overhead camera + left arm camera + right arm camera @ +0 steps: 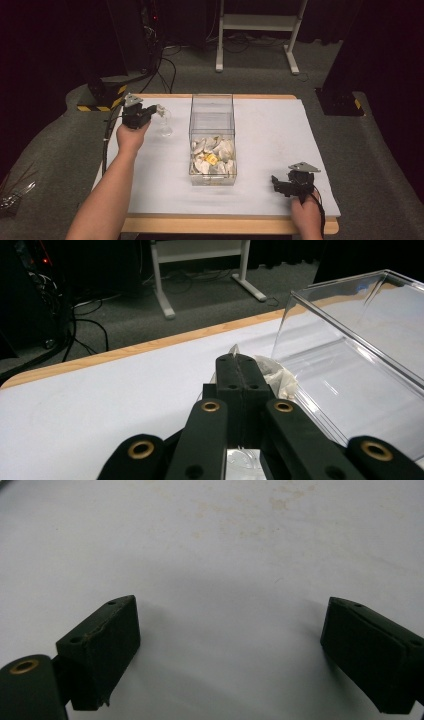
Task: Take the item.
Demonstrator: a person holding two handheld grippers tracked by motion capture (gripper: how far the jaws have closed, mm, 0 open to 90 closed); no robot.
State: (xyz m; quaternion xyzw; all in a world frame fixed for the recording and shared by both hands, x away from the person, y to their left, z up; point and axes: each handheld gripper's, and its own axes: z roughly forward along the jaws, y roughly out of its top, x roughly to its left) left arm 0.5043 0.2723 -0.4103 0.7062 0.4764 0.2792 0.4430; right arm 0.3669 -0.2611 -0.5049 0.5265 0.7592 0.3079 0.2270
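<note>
Nearest the front edge of the surface (270, 150), right side: right hand-held gripper (280, 186), jaws spread wide, nothing between them, low over bare white cover. Idle.

Centre: clear box (212, 117), open-topped, long side running front to back. Near end heaped with pale crumpled wrappers (212, 159), one yellow piece (212, 159) among them; far end bare.

Left of the box, toward the far edge: left hand-held gripper (156, 109), jaws pressed together on a scrap of clear crinkled wrapper (277, 375), held above the surface just beside the box's left wall. Small clear glass (166, 126) standing directly under and just beyond the jaw tips, apart from the box.

Step in hand, by judgement: carrying the pinched wrapper to its container. Whether box or glass is the target: cannot tell. Advice: keep the pinch firm, since thin film slips; lift clear of the box rim before crossing; release only once fully above the opening; avoid knocking the light glass.

Beyond the surface: grey carpet, white frame legs (257, 30), black cables (165, 65).
</note>
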